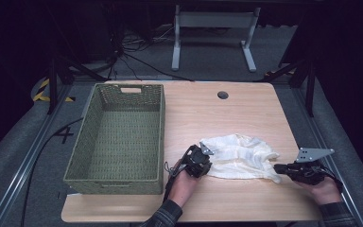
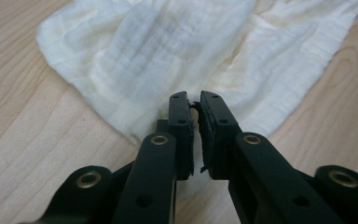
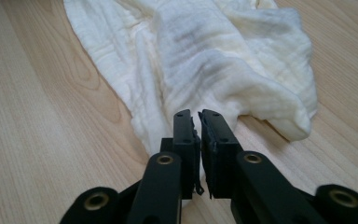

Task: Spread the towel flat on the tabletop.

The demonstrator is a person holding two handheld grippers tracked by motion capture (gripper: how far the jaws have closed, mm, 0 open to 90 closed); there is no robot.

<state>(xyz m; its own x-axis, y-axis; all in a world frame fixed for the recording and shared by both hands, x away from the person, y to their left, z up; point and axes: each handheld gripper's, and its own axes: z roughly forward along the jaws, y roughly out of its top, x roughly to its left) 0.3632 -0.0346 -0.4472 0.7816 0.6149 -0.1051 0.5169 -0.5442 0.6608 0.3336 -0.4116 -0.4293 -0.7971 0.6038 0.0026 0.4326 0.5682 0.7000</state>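
A crumpled white cloth [image 1: 241, 156] lies on the wooden table [image 1: 208, 113], right of its middle. My left gripper [image 1: 207, 162] sits at the cloth's left edge, held by a hand from below. In the left gripper view the gripper [image 2: 194, 100] has its jaws pressed together on the near edge of the cloth [image 2: 168, 56]. My right gripper [image 1: 277, 168] is at the cloth's right corner. In the right gripper view that gripper [image 3: 196, 116] is shut on the cloth [image 3: 214, 56], whose folds run up into the jaws.
A green woven basket [image 1: 113, 181] with nothing in it stands on the left part of the table, close to my left hand. A round cable hole [image 1: 222, 95] sits near the far edge. Bare wood lies in front of and behind the cloth.
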